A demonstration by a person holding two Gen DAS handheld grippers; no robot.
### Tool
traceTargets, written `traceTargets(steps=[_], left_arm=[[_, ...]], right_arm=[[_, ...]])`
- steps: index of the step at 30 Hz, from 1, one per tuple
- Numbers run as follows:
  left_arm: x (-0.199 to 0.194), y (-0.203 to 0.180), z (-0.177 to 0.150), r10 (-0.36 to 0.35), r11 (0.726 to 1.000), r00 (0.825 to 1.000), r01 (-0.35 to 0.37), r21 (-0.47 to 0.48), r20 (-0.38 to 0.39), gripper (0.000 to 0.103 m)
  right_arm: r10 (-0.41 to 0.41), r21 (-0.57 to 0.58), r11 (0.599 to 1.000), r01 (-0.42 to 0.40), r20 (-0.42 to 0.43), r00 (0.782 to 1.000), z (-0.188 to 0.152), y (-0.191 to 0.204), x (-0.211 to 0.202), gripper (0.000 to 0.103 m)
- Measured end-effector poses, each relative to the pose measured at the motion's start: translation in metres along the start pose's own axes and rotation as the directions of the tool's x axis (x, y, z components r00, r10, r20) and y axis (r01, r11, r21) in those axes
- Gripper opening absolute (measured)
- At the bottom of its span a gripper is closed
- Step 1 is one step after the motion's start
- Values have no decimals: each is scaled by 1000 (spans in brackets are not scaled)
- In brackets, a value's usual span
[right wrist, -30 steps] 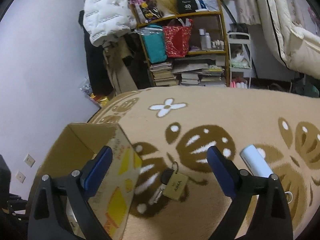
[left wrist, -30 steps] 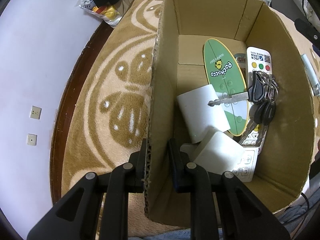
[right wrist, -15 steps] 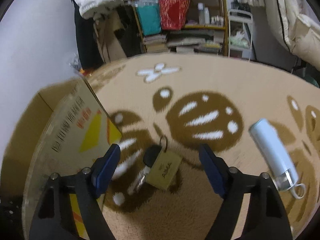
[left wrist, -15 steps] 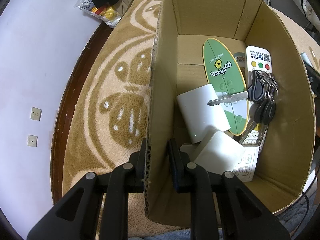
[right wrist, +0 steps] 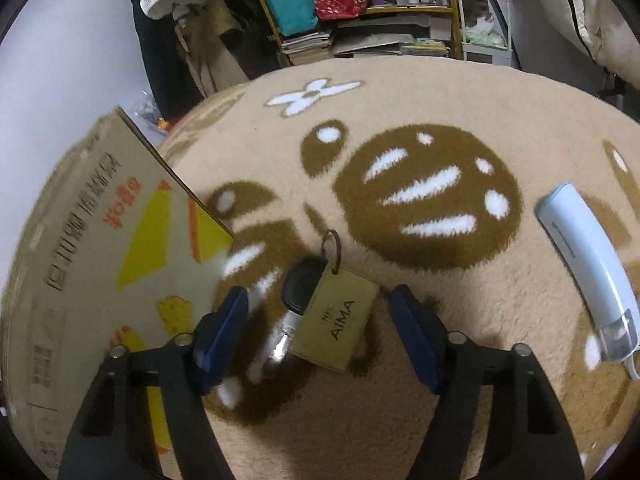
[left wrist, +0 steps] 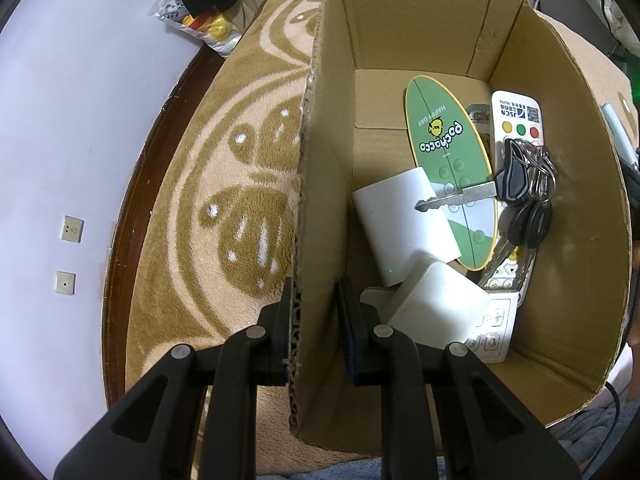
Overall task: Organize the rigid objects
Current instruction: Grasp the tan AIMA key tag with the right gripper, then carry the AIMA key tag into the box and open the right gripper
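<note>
- My left gripper (left wrist: 314, 312) is clamped on the corrugated side wall of the brown cardboard box (left wrist: 560, 184), low centre of the left view.
- My right gripper (right wrist: 320, 332) is closing, blue pads either side of the tan "AIMA" tag with black-headed key (right wrist: 320, 312), not touching; it lies on the plush beige-brown rug (right wrist: 440, 100), ring pointing up-frame.
- In the box: green oval "Pochacco" board (left wrist: 448, 160), white "JSCN" remote (left wrist: 516, 120).
- Centre right: pale-blue rounded bar (right wrist: 580, 256).

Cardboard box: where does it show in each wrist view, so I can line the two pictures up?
Left wrist: the cardboard box fills the centre and right, seen from above; the left gripper is clamped on its near wall.
Right wrist: its printed outer side stands at the left edge, beside the right gripper, whose jaws are closing around the key tag.
Shared landmark: the brown-patterned rug.
</note>
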State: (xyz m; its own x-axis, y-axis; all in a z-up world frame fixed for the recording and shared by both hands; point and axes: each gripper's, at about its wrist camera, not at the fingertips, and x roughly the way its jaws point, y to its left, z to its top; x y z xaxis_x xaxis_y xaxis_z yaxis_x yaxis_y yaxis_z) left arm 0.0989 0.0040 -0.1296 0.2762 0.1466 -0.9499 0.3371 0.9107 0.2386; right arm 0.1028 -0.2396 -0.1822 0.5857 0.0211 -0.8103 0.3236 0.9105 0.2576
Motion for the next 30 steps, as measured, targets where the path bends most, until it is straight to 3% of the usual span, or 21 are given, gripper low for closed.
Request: traceTargets(steps=[4,12,17,19,30], left_arm=[[0,0,0,2,1000,1000,-2,1,1,19],[-1,-2,0,2,1000,1000,-2,2,0,19],[-1,-3,0,4,1000,1000,-4,4,1,19],[-1,-3,0,3,1000,1000,-3,3,1,19],[-2,-4,-3,4,1000,1000,-4,5,3,19]], right_arm=[[-52,28,998,52,7,999,-1,-5,-1,48],[-17,45,999,16,23,1000,0,-8,-14,42],[17,22,1000,-18,69,998,1,2,-31,30],[23,0,1000,-23,80,997,1,8,-37,12],[66,-3,998,-66,171,983,1,16,-83,12]])
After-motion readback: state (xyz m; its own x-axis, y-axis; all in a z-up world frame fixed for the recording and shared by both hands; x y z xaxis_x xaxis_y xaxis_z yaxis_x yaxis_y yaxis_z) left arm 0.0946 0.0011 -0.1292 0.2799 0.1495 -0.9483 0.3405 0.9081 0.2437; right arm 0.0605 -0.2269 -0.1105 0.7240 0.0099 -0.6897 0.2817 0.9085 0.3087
